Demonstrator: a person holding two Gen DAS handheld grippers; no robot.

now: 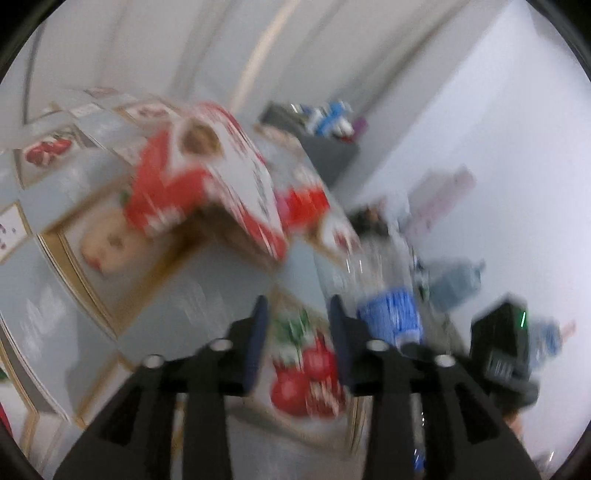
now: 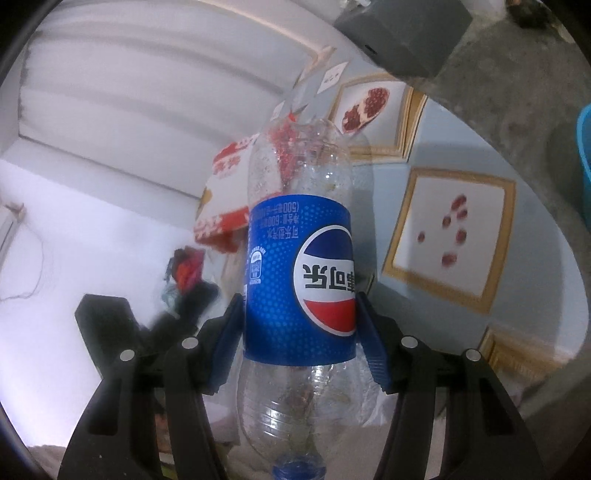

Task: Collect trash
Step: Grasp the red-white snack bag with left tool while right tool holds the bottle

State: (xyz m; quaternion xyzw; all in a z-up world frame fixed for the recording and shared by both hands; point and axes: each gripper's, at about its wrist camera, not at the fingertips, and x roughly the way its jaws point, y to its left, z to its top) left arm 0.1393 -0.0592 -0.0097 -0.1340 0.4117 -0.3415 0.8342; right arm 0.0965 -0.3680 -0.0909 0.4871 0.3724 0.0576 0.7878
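Note:
My right gripper [image 2: 298, 310] is shut on a clear plastic cola bottle [image 2: 295, 258] with a blue label; the blue pads press its sides and the blue cap points toward the camera. The left wrist view is blurred. There my left gripper [image 1: 297, 306] stands open, with only the tablecloth showing between its fingers. The same bottle [image 1: 388, 295] hangs just right of its right finger. A red-and-white cardboard carton [image 1: 221, 177] lies open on the table beyond the left gripper, and the carton [image 2: 225, 184] shows behind the bottle in the right wrist view.
The table wears a pale blue cloth [image 2: 436, 147] printed with gold-framed fruit pictures. A grey box [image 2: 402, 33] sits past the table's far edge, above a concrete floor [image 2: 517, 92]. A blue tub [image 2: 585, 162] shows at the right edge. White walls surround the scene.

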